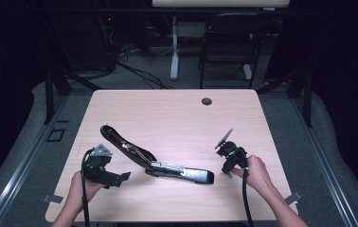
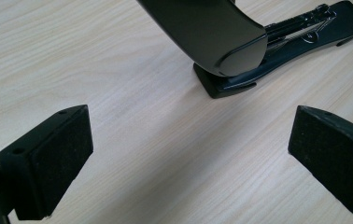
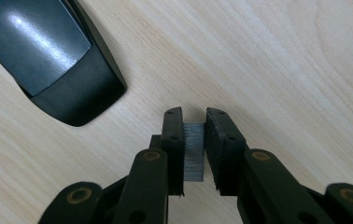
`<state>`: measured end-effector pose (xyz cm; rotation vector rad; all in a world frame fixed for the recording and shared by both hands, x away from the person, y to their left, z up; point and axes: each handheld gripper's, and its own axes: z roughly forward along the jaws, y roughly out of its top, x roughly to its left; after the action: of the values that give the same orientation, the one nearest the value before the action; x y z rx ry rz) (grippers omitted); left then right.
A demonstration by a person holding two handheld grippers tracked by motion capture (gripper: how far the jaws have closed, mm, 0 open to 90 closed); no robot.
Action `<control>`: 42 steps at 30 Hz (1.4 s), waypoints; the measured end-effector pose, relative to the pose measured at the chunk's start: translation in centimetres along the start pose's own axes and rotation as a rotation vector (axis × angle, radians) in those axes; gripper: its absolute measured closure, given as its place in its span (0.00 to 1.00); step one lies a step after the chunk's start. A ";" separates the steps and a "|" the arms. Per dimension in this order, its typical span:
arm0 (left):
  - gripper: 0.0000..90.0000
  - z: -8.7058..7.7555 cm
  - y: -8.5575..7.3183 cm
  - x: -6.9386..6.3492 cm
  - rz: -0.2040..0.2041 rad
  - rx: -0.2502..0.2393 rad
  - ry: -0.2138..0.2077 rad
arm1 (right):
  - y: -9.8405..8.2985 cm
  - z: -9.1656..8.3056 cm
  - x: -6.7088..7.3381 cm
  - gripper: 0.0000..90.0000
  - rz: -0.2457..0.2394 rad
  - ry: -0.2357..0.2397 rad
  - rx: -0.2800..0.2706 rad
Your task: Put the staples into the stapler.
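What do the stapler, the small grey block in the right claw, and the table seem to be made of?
Stapler: probably glossy black plastic over metal; sharp highlights, silvery rail inside.
Grey block: likely a strip of metal staples; fine parallel ridges, dull sheen.
Table: pale wood-look laminate, matt; printed grain, uncertain.

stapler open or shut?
Open. Stapler lies on the table with its top arm swung up and back from the base, exposing the metal magazine.
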<state>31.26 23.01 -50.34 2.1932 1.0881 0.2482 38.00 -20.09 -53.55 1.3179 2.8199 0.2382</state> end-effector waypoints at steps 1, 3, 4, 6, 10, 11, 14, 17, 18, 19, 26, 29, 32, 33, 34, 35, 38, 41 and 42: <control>0.00 0.0 0.0 0.0 -0.001 -0.002 0.000 | 0.0 -0.1 0.0 0.87 -0.004 0.006 -0.002; 0.00 -0.1 0.0 0.1 -0.002 -0.003 -0.005 | 0.0 -0.3 0.0 0.87 -0.002 0.012 -0.015; 0.00 -0.1 0.0 0.1 -0.002 -0.003 -0.005 | -0.1 -0.3 0.0 0.87 0.006 0.008 -0.030; 0.00 -0.1 0.0 0.1 -0.008 -0.015 0.001 | 0.0 -0.5 -0.1 0.87 -0.007 0.014 -0.024; 0.00 -0.1 0.0 0.1 -0.009 -0.018 0.001 | -0.1 -0.9 -0.2 0.87 -0.002 0.023 -0.054; 0.00 -0.1 0.0 0.1 -0.008 -0.017 0.001 | -0.1 -0.9 -0.2 0.87 -0.002 0.023 -0.054; 0.00 -0.1 0.0 0.1 -0.009 -0.019 0.002 | -0.1 -1.4 -0.2 0.87 0.003 0.036 -0.076; 0.00 -0.1 0.0 0.1 -0.010 -0.018 0.003 | -0.2 -1.8 -0.3 0.87 -0.007 0.033 -0.081; 0.00 -0.1 0.0 0.1 -0.010 -0.018 0.002 | -0.2 -1.9 -0.2 0.87 -0.006 0.036 -0.093; 0.00 -0.1 0.0 0.1 -0.010 -0.018 0.003 | -0.2 -2.2 -0.3 0.87 -0.006 0.041 -0.116; 0.00 -0.1 -0.1 0.1 -0.009 -0.020 0.004 | -0.2 -2.8 -0.3 0.87 -0.026 0.030 -0.177; 0.00 -0.1 0.0 0.1 -0.003 -0.020 0.000 | -0.1 -2.8 -0.2 0.87 -0.028 0.036 -0.183; 0.00 -0.1 0.0 0.0 0.002 -0.020 0.000 | 0.2 -2.6 0.0 0.87 -0.026 0.030 -0.195; 0.00 -0.1 0.0 0.0 0.002 -0.020 0.000 | 0.2 -2.6 0.0 0.87 -0.026 0.030 -0.195; 0.00 -0.1 0.0 0.0 0.003 -0.019 0.001 | 0.4 -2.8 -0.1 0.87 -0.047 0.025 -0.182; 0.00 -0.1 0.0 0.0 0.003 -0.019 0.002 | 0.5 -2.8 0.0 0.87 -0.042 0.022 -0.191; 0.00 -0.1 0.0 0.0 0.004 -0.018 0.000 | 0.8 -2.8 0.2 0.87 -0.055 0.029 -0.196; 0.00 0.0 0.0 0.0 0.005 -0.016 0.003 | 0.8 -2.8 0.2 0.87 -0.058 0.027 -0.201; 0.00 -0.1 0.1 0.0 0.008 -0.002 -0.005 | 0.9 -3.0 0.1 0.87 -0.075 0.019 -0.195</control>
<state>31.25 23.00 -50.23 2.1964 1.0760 0.2476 38.37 -19.81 -50.47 1.1743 2.7692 0.5106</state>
